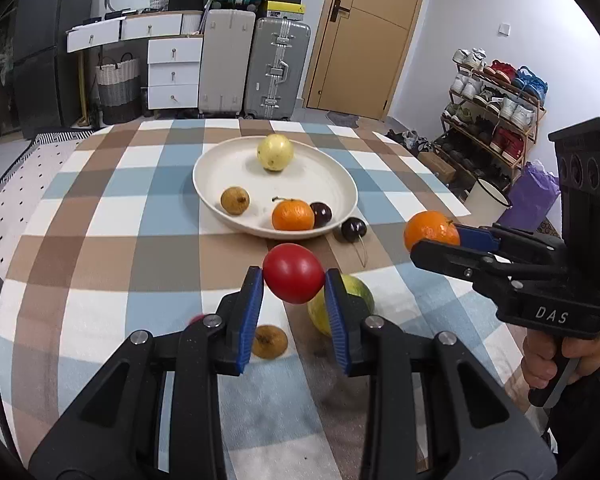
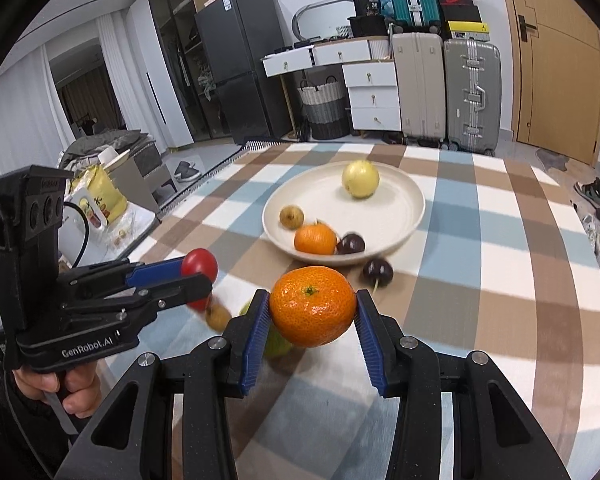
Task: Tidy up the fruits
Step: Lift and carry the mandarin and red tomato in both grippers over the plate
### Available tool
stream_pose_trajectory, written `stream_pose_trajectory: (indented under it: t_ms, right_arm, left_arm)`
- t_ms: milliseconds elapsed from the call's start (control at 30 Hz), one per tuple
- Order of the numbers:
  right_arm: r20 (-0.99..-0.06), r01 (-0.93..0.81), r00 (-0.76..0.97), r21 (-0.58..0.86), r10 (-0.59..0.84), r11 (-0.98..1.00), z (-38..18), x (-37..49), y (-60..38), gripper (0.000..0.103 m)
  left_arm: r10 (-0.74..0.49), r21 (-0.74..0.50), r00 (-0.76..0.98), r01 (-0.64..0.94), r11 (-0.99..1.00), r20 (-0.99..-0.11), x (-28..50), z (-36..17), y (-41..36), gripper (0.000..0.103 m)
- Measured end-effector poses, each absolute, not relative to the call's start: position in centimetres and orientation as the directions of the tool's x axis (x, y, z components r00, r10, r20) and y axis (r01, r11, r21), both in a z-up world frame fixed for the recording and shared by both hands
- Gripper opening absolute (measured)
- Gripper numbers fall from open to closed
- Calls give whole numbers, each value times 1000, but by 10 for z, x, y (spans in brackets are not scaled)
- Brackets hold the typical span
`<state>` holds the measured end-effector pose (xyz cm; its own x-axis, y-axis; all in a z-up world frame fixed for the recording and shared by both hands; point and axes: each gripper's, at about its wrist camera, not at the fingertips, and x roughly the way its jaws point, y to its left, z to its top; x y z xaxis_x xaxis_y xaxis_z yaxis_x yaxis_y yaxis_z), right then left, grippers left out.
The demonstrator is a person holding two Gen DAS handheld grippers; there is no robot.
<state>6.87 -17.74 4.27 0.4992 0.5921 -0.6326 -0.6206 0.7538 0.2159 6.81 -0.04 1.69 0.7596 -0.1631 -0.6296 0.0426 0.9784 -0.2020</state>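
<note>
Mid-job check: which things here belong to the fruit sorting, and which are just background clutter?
Belongs to the job:
- left gripper holding the round red tomato
- right gripper holding the orange mandarin
- round cream plate of fruit
- dark cherry beside the plate
- green-yellow fruit and brown longan on the checked cloth

Just lying about:
- grey hard suitcase
- white drawer unit
- wooden shoe rack

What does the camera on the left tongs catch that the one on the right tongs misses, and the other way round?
Only the left view shows the shoe rack by the wall and the greenish fruit fairly clearly on the tablecloth. Only the right view shows the dark fridge and a yellow bag beside the table. Both show the plate with four fruits on it, the left tongs holding a tomato, and the right tongs holding an orange.
</note>
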Motion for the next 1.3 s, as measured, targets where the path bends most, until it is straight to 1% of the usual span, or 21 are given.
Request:
stream_pose_trajectory:
  t_ms: [267,533,900,1300]
  right_arm:
    - [-603,-620,511,236,613,748,53,94,-168,43]
    - [-594,-607,522,246,612,756,57,123,-160,43]
    - [-611,-561,523,277,594,780,39,157,-156,43]
    - [-636,-520,519,296,572,801,18,184,-154,43]
  left_arm:
    - [-140,-187,778,29,982,-613,92,29,5,29]
    - [-136,-179,784,32,983,-605,116,35,8,29]
    - [-149,-192,772,36,981,-618,153,22,12,29]
    - [-132,-152,753,43,987,-645,191,5,7,29]
